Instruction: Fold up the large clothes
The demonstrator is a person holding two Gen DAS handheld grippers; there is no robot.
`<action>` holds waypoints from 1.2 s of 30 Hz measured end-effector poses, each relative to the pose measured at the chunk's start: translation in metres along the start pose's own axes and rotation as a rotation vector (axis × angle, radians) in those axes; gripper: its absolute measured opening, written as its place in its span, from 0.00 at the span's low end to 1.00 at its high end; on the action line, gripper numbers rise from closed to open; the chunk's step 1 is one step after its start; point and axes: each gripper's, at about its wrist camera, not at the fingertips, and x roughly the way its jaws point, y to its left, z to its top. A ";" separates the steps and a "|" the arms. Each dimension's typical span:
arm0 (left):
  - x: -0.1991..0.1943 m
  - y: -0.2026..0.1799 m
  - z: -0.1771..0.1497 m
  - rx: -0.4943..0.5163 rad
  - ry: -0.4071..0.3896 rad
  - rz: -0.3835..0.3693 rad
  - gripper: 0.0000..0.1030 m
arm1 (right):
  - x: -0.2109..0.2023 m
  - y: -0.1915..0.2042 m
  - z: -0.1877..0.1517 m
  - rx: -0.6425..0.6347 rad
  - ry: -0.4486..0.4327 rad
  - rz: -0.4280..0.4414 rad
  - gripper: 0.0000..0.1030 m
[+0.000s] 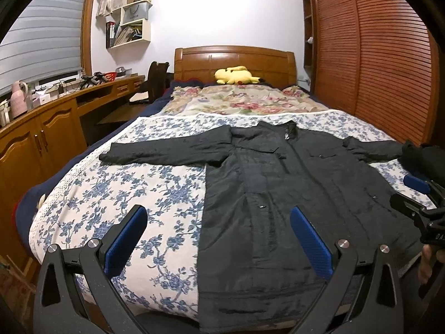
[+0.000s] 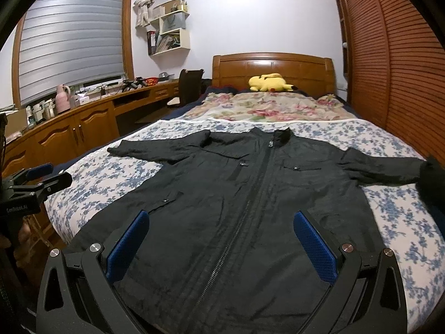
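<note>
A large black zip-up jacket point(image 1: 278, 183) lies flat, front up, on the blue-flowered bed cover point(image 1: 133, 183), sleeves spread to both sides. It also shows in the right wrist view point(image 2: 250, 189). My left gripper point(image 1: 219, 222) is open and empty, hovering above the jacket's lower left edge near the foot of the bed. My right gripper point(image 2: 222, 228) is open and empty above the jacket's lower middle, over the zipper. The right gripper point(image 1: 417, 194) shows at the right edge of the left wrist view; the left gripper point(image 2: 41, 175) shows at the left edge of the right wrist view.
A yellow plush toy point(image 1: 236, 75) lies by the wooden headboard point(image 1: 233, 58). A flowered quilt point(image 1: 244, 100) covers the bed's far half. A wooden desk with cabinets point(image 1: 50, 128) runs along the left. Slatted wardrobe doors point(image 1: 375, 64) stand close on the right.
</note>
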 end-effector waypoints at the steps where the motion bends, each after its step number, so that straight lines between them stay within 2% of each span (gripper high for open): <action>1: 0.005 0.003 -0.001 -0.005 0.006 0.004 1.00 | 0.005 -0.001 0.000 -0.005 0.006 0.001 1.00; 6: 0.031 0.017 -0.002 -0.034 0.033 0.023 1.00 | 0.029 -0.006 0.002 -0.016 0.035 0.036 1.00; 12: 0.060 0.032 -0.001 -0.019 0.059 0.065 1.00 | 0.054 -0.013 0.014 -0.031 0.075 0.061 1.00; 22: 0.082 0.079 0.008 -0.074 0.091 0.104 1.00 | 0.111 -0.007 0.051 -0.061 0.091 0.114 1.00; 26: 0.087 0.098 0.017 -0.088 0.092 0.145 1.00 | 0.134 0.004 0.063 -0.093 0.078 0.135 1.00; 31: 0.105 0.122 0.028 -0.124 0.112 0.147 1.00 | 0.173 0.008 0.050 -0.158 0.116 0.098 1.00; 34: 0.121 0.134 0.034 -0.146 0.132 0.133 1.00 | 0.188 -0.001 0.034 -0.133 0.181 0.121 1.00; 36: 0.134 0.142 0.038 -0.165 0.147 0.115 1.00 | 0.188 -0.007 0.032 -0.111 0.192 0.132 1.00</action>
